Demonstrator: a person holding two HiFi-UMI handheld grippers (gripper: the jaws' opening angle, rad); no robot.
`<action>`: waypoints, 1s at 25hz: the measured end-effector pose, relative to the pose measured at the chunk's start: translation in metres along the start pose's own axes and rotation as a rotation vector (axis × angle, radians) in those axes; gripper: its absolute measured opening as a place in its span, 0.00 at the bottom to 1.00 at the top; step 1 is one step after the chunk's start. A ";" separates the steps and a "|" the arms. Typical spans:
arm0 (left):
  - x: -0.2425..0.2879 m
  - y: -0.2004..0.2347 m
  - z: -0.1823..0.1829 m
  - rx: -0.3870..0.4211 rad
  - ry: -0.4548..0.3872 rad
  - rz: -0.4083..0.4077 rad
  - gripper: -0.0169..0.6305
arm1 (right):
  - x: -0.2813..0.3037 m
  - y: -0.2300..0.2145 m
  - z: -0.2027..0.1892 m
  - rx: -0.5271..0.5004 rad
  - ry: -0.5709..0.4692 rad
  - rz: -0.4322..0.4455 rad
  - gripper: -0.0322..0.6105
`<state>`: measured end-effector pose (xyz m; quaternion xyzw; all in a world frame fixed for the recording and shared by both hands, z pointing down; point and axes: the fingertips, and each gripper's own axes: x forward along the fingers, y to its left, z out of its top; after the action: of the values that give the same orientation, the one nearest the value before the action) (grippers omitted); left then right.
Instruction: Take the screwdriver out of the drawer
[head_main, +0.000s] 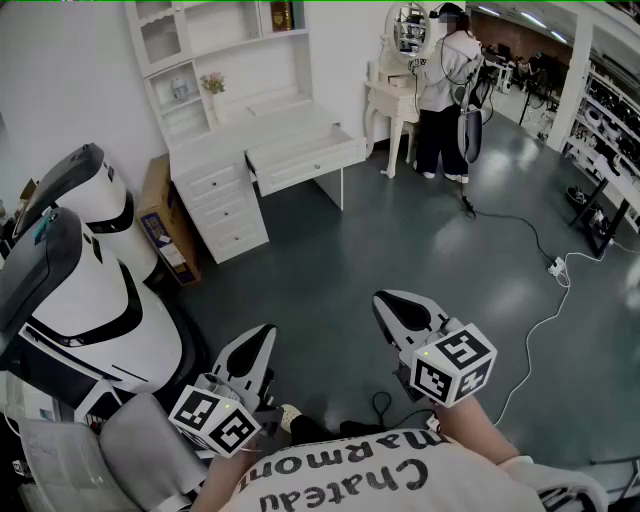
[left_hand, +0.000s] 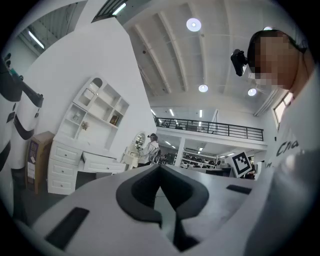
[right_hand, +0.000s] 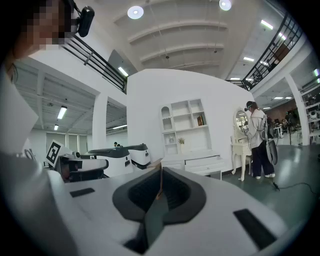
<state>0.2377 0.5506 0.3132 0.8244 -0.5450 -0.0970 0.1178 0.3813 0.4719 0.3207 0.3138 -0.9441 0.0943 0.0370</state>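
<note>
The white desk (head_main: 240, 140) with its shelf unit stands far off across the dark floor, against the back wall. Its wide middle drawer (head_main: 305, 160) is pulled out. No screwdriver shows in any view. My left gripper (head_main: 262, 335) and right gripper (head_main: 385, 300) are held low in front of me, well short of the desk, both shut with nothing between the jaws. In the left gripper view the closed left gripper (left_hand: 160, 167) points past the desk (left_hand: 75, 160). The right gripper (right_hand: 161, 167) faces the desk (right_hand: 192, 160) and its drawer (right_hand: 206, 165).
Large white machines (head_main: 80, 290) crowd the left side. A cardboard box (head_main: 165, 225) leans beside the desk. A person (head_main: 445, 95) stands by a white dressing table (head_main: 392, 95) at the back. A cable (head_main: 540, 320) trails over the floor at the right.
</note>
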 end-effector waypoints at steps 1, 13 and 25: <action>-0.002 -0.002 -0.001 -0.002 0.000 0.001 0.06 | -0.003 0.001 0.000 0.001 0.001 0.000 0.10; -0.010 -0.004 -0.008 -0.022 0.000 0.001 0.06 | -0.011 0.008 -0.008 0.010 0.016 -0.002 0.10; 0.006 0.072 0.010 0.015 0.035 -0.022 0.06 | 0.059 0.005 0.001 0.063 0.018 -0.039 0.11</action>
<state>0.1741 0.5165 0.3248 0.8329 -0.5344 -0.0797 0.1201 0.3308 0.4412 0.3264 0.3321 -0.9340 0.1262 0.0372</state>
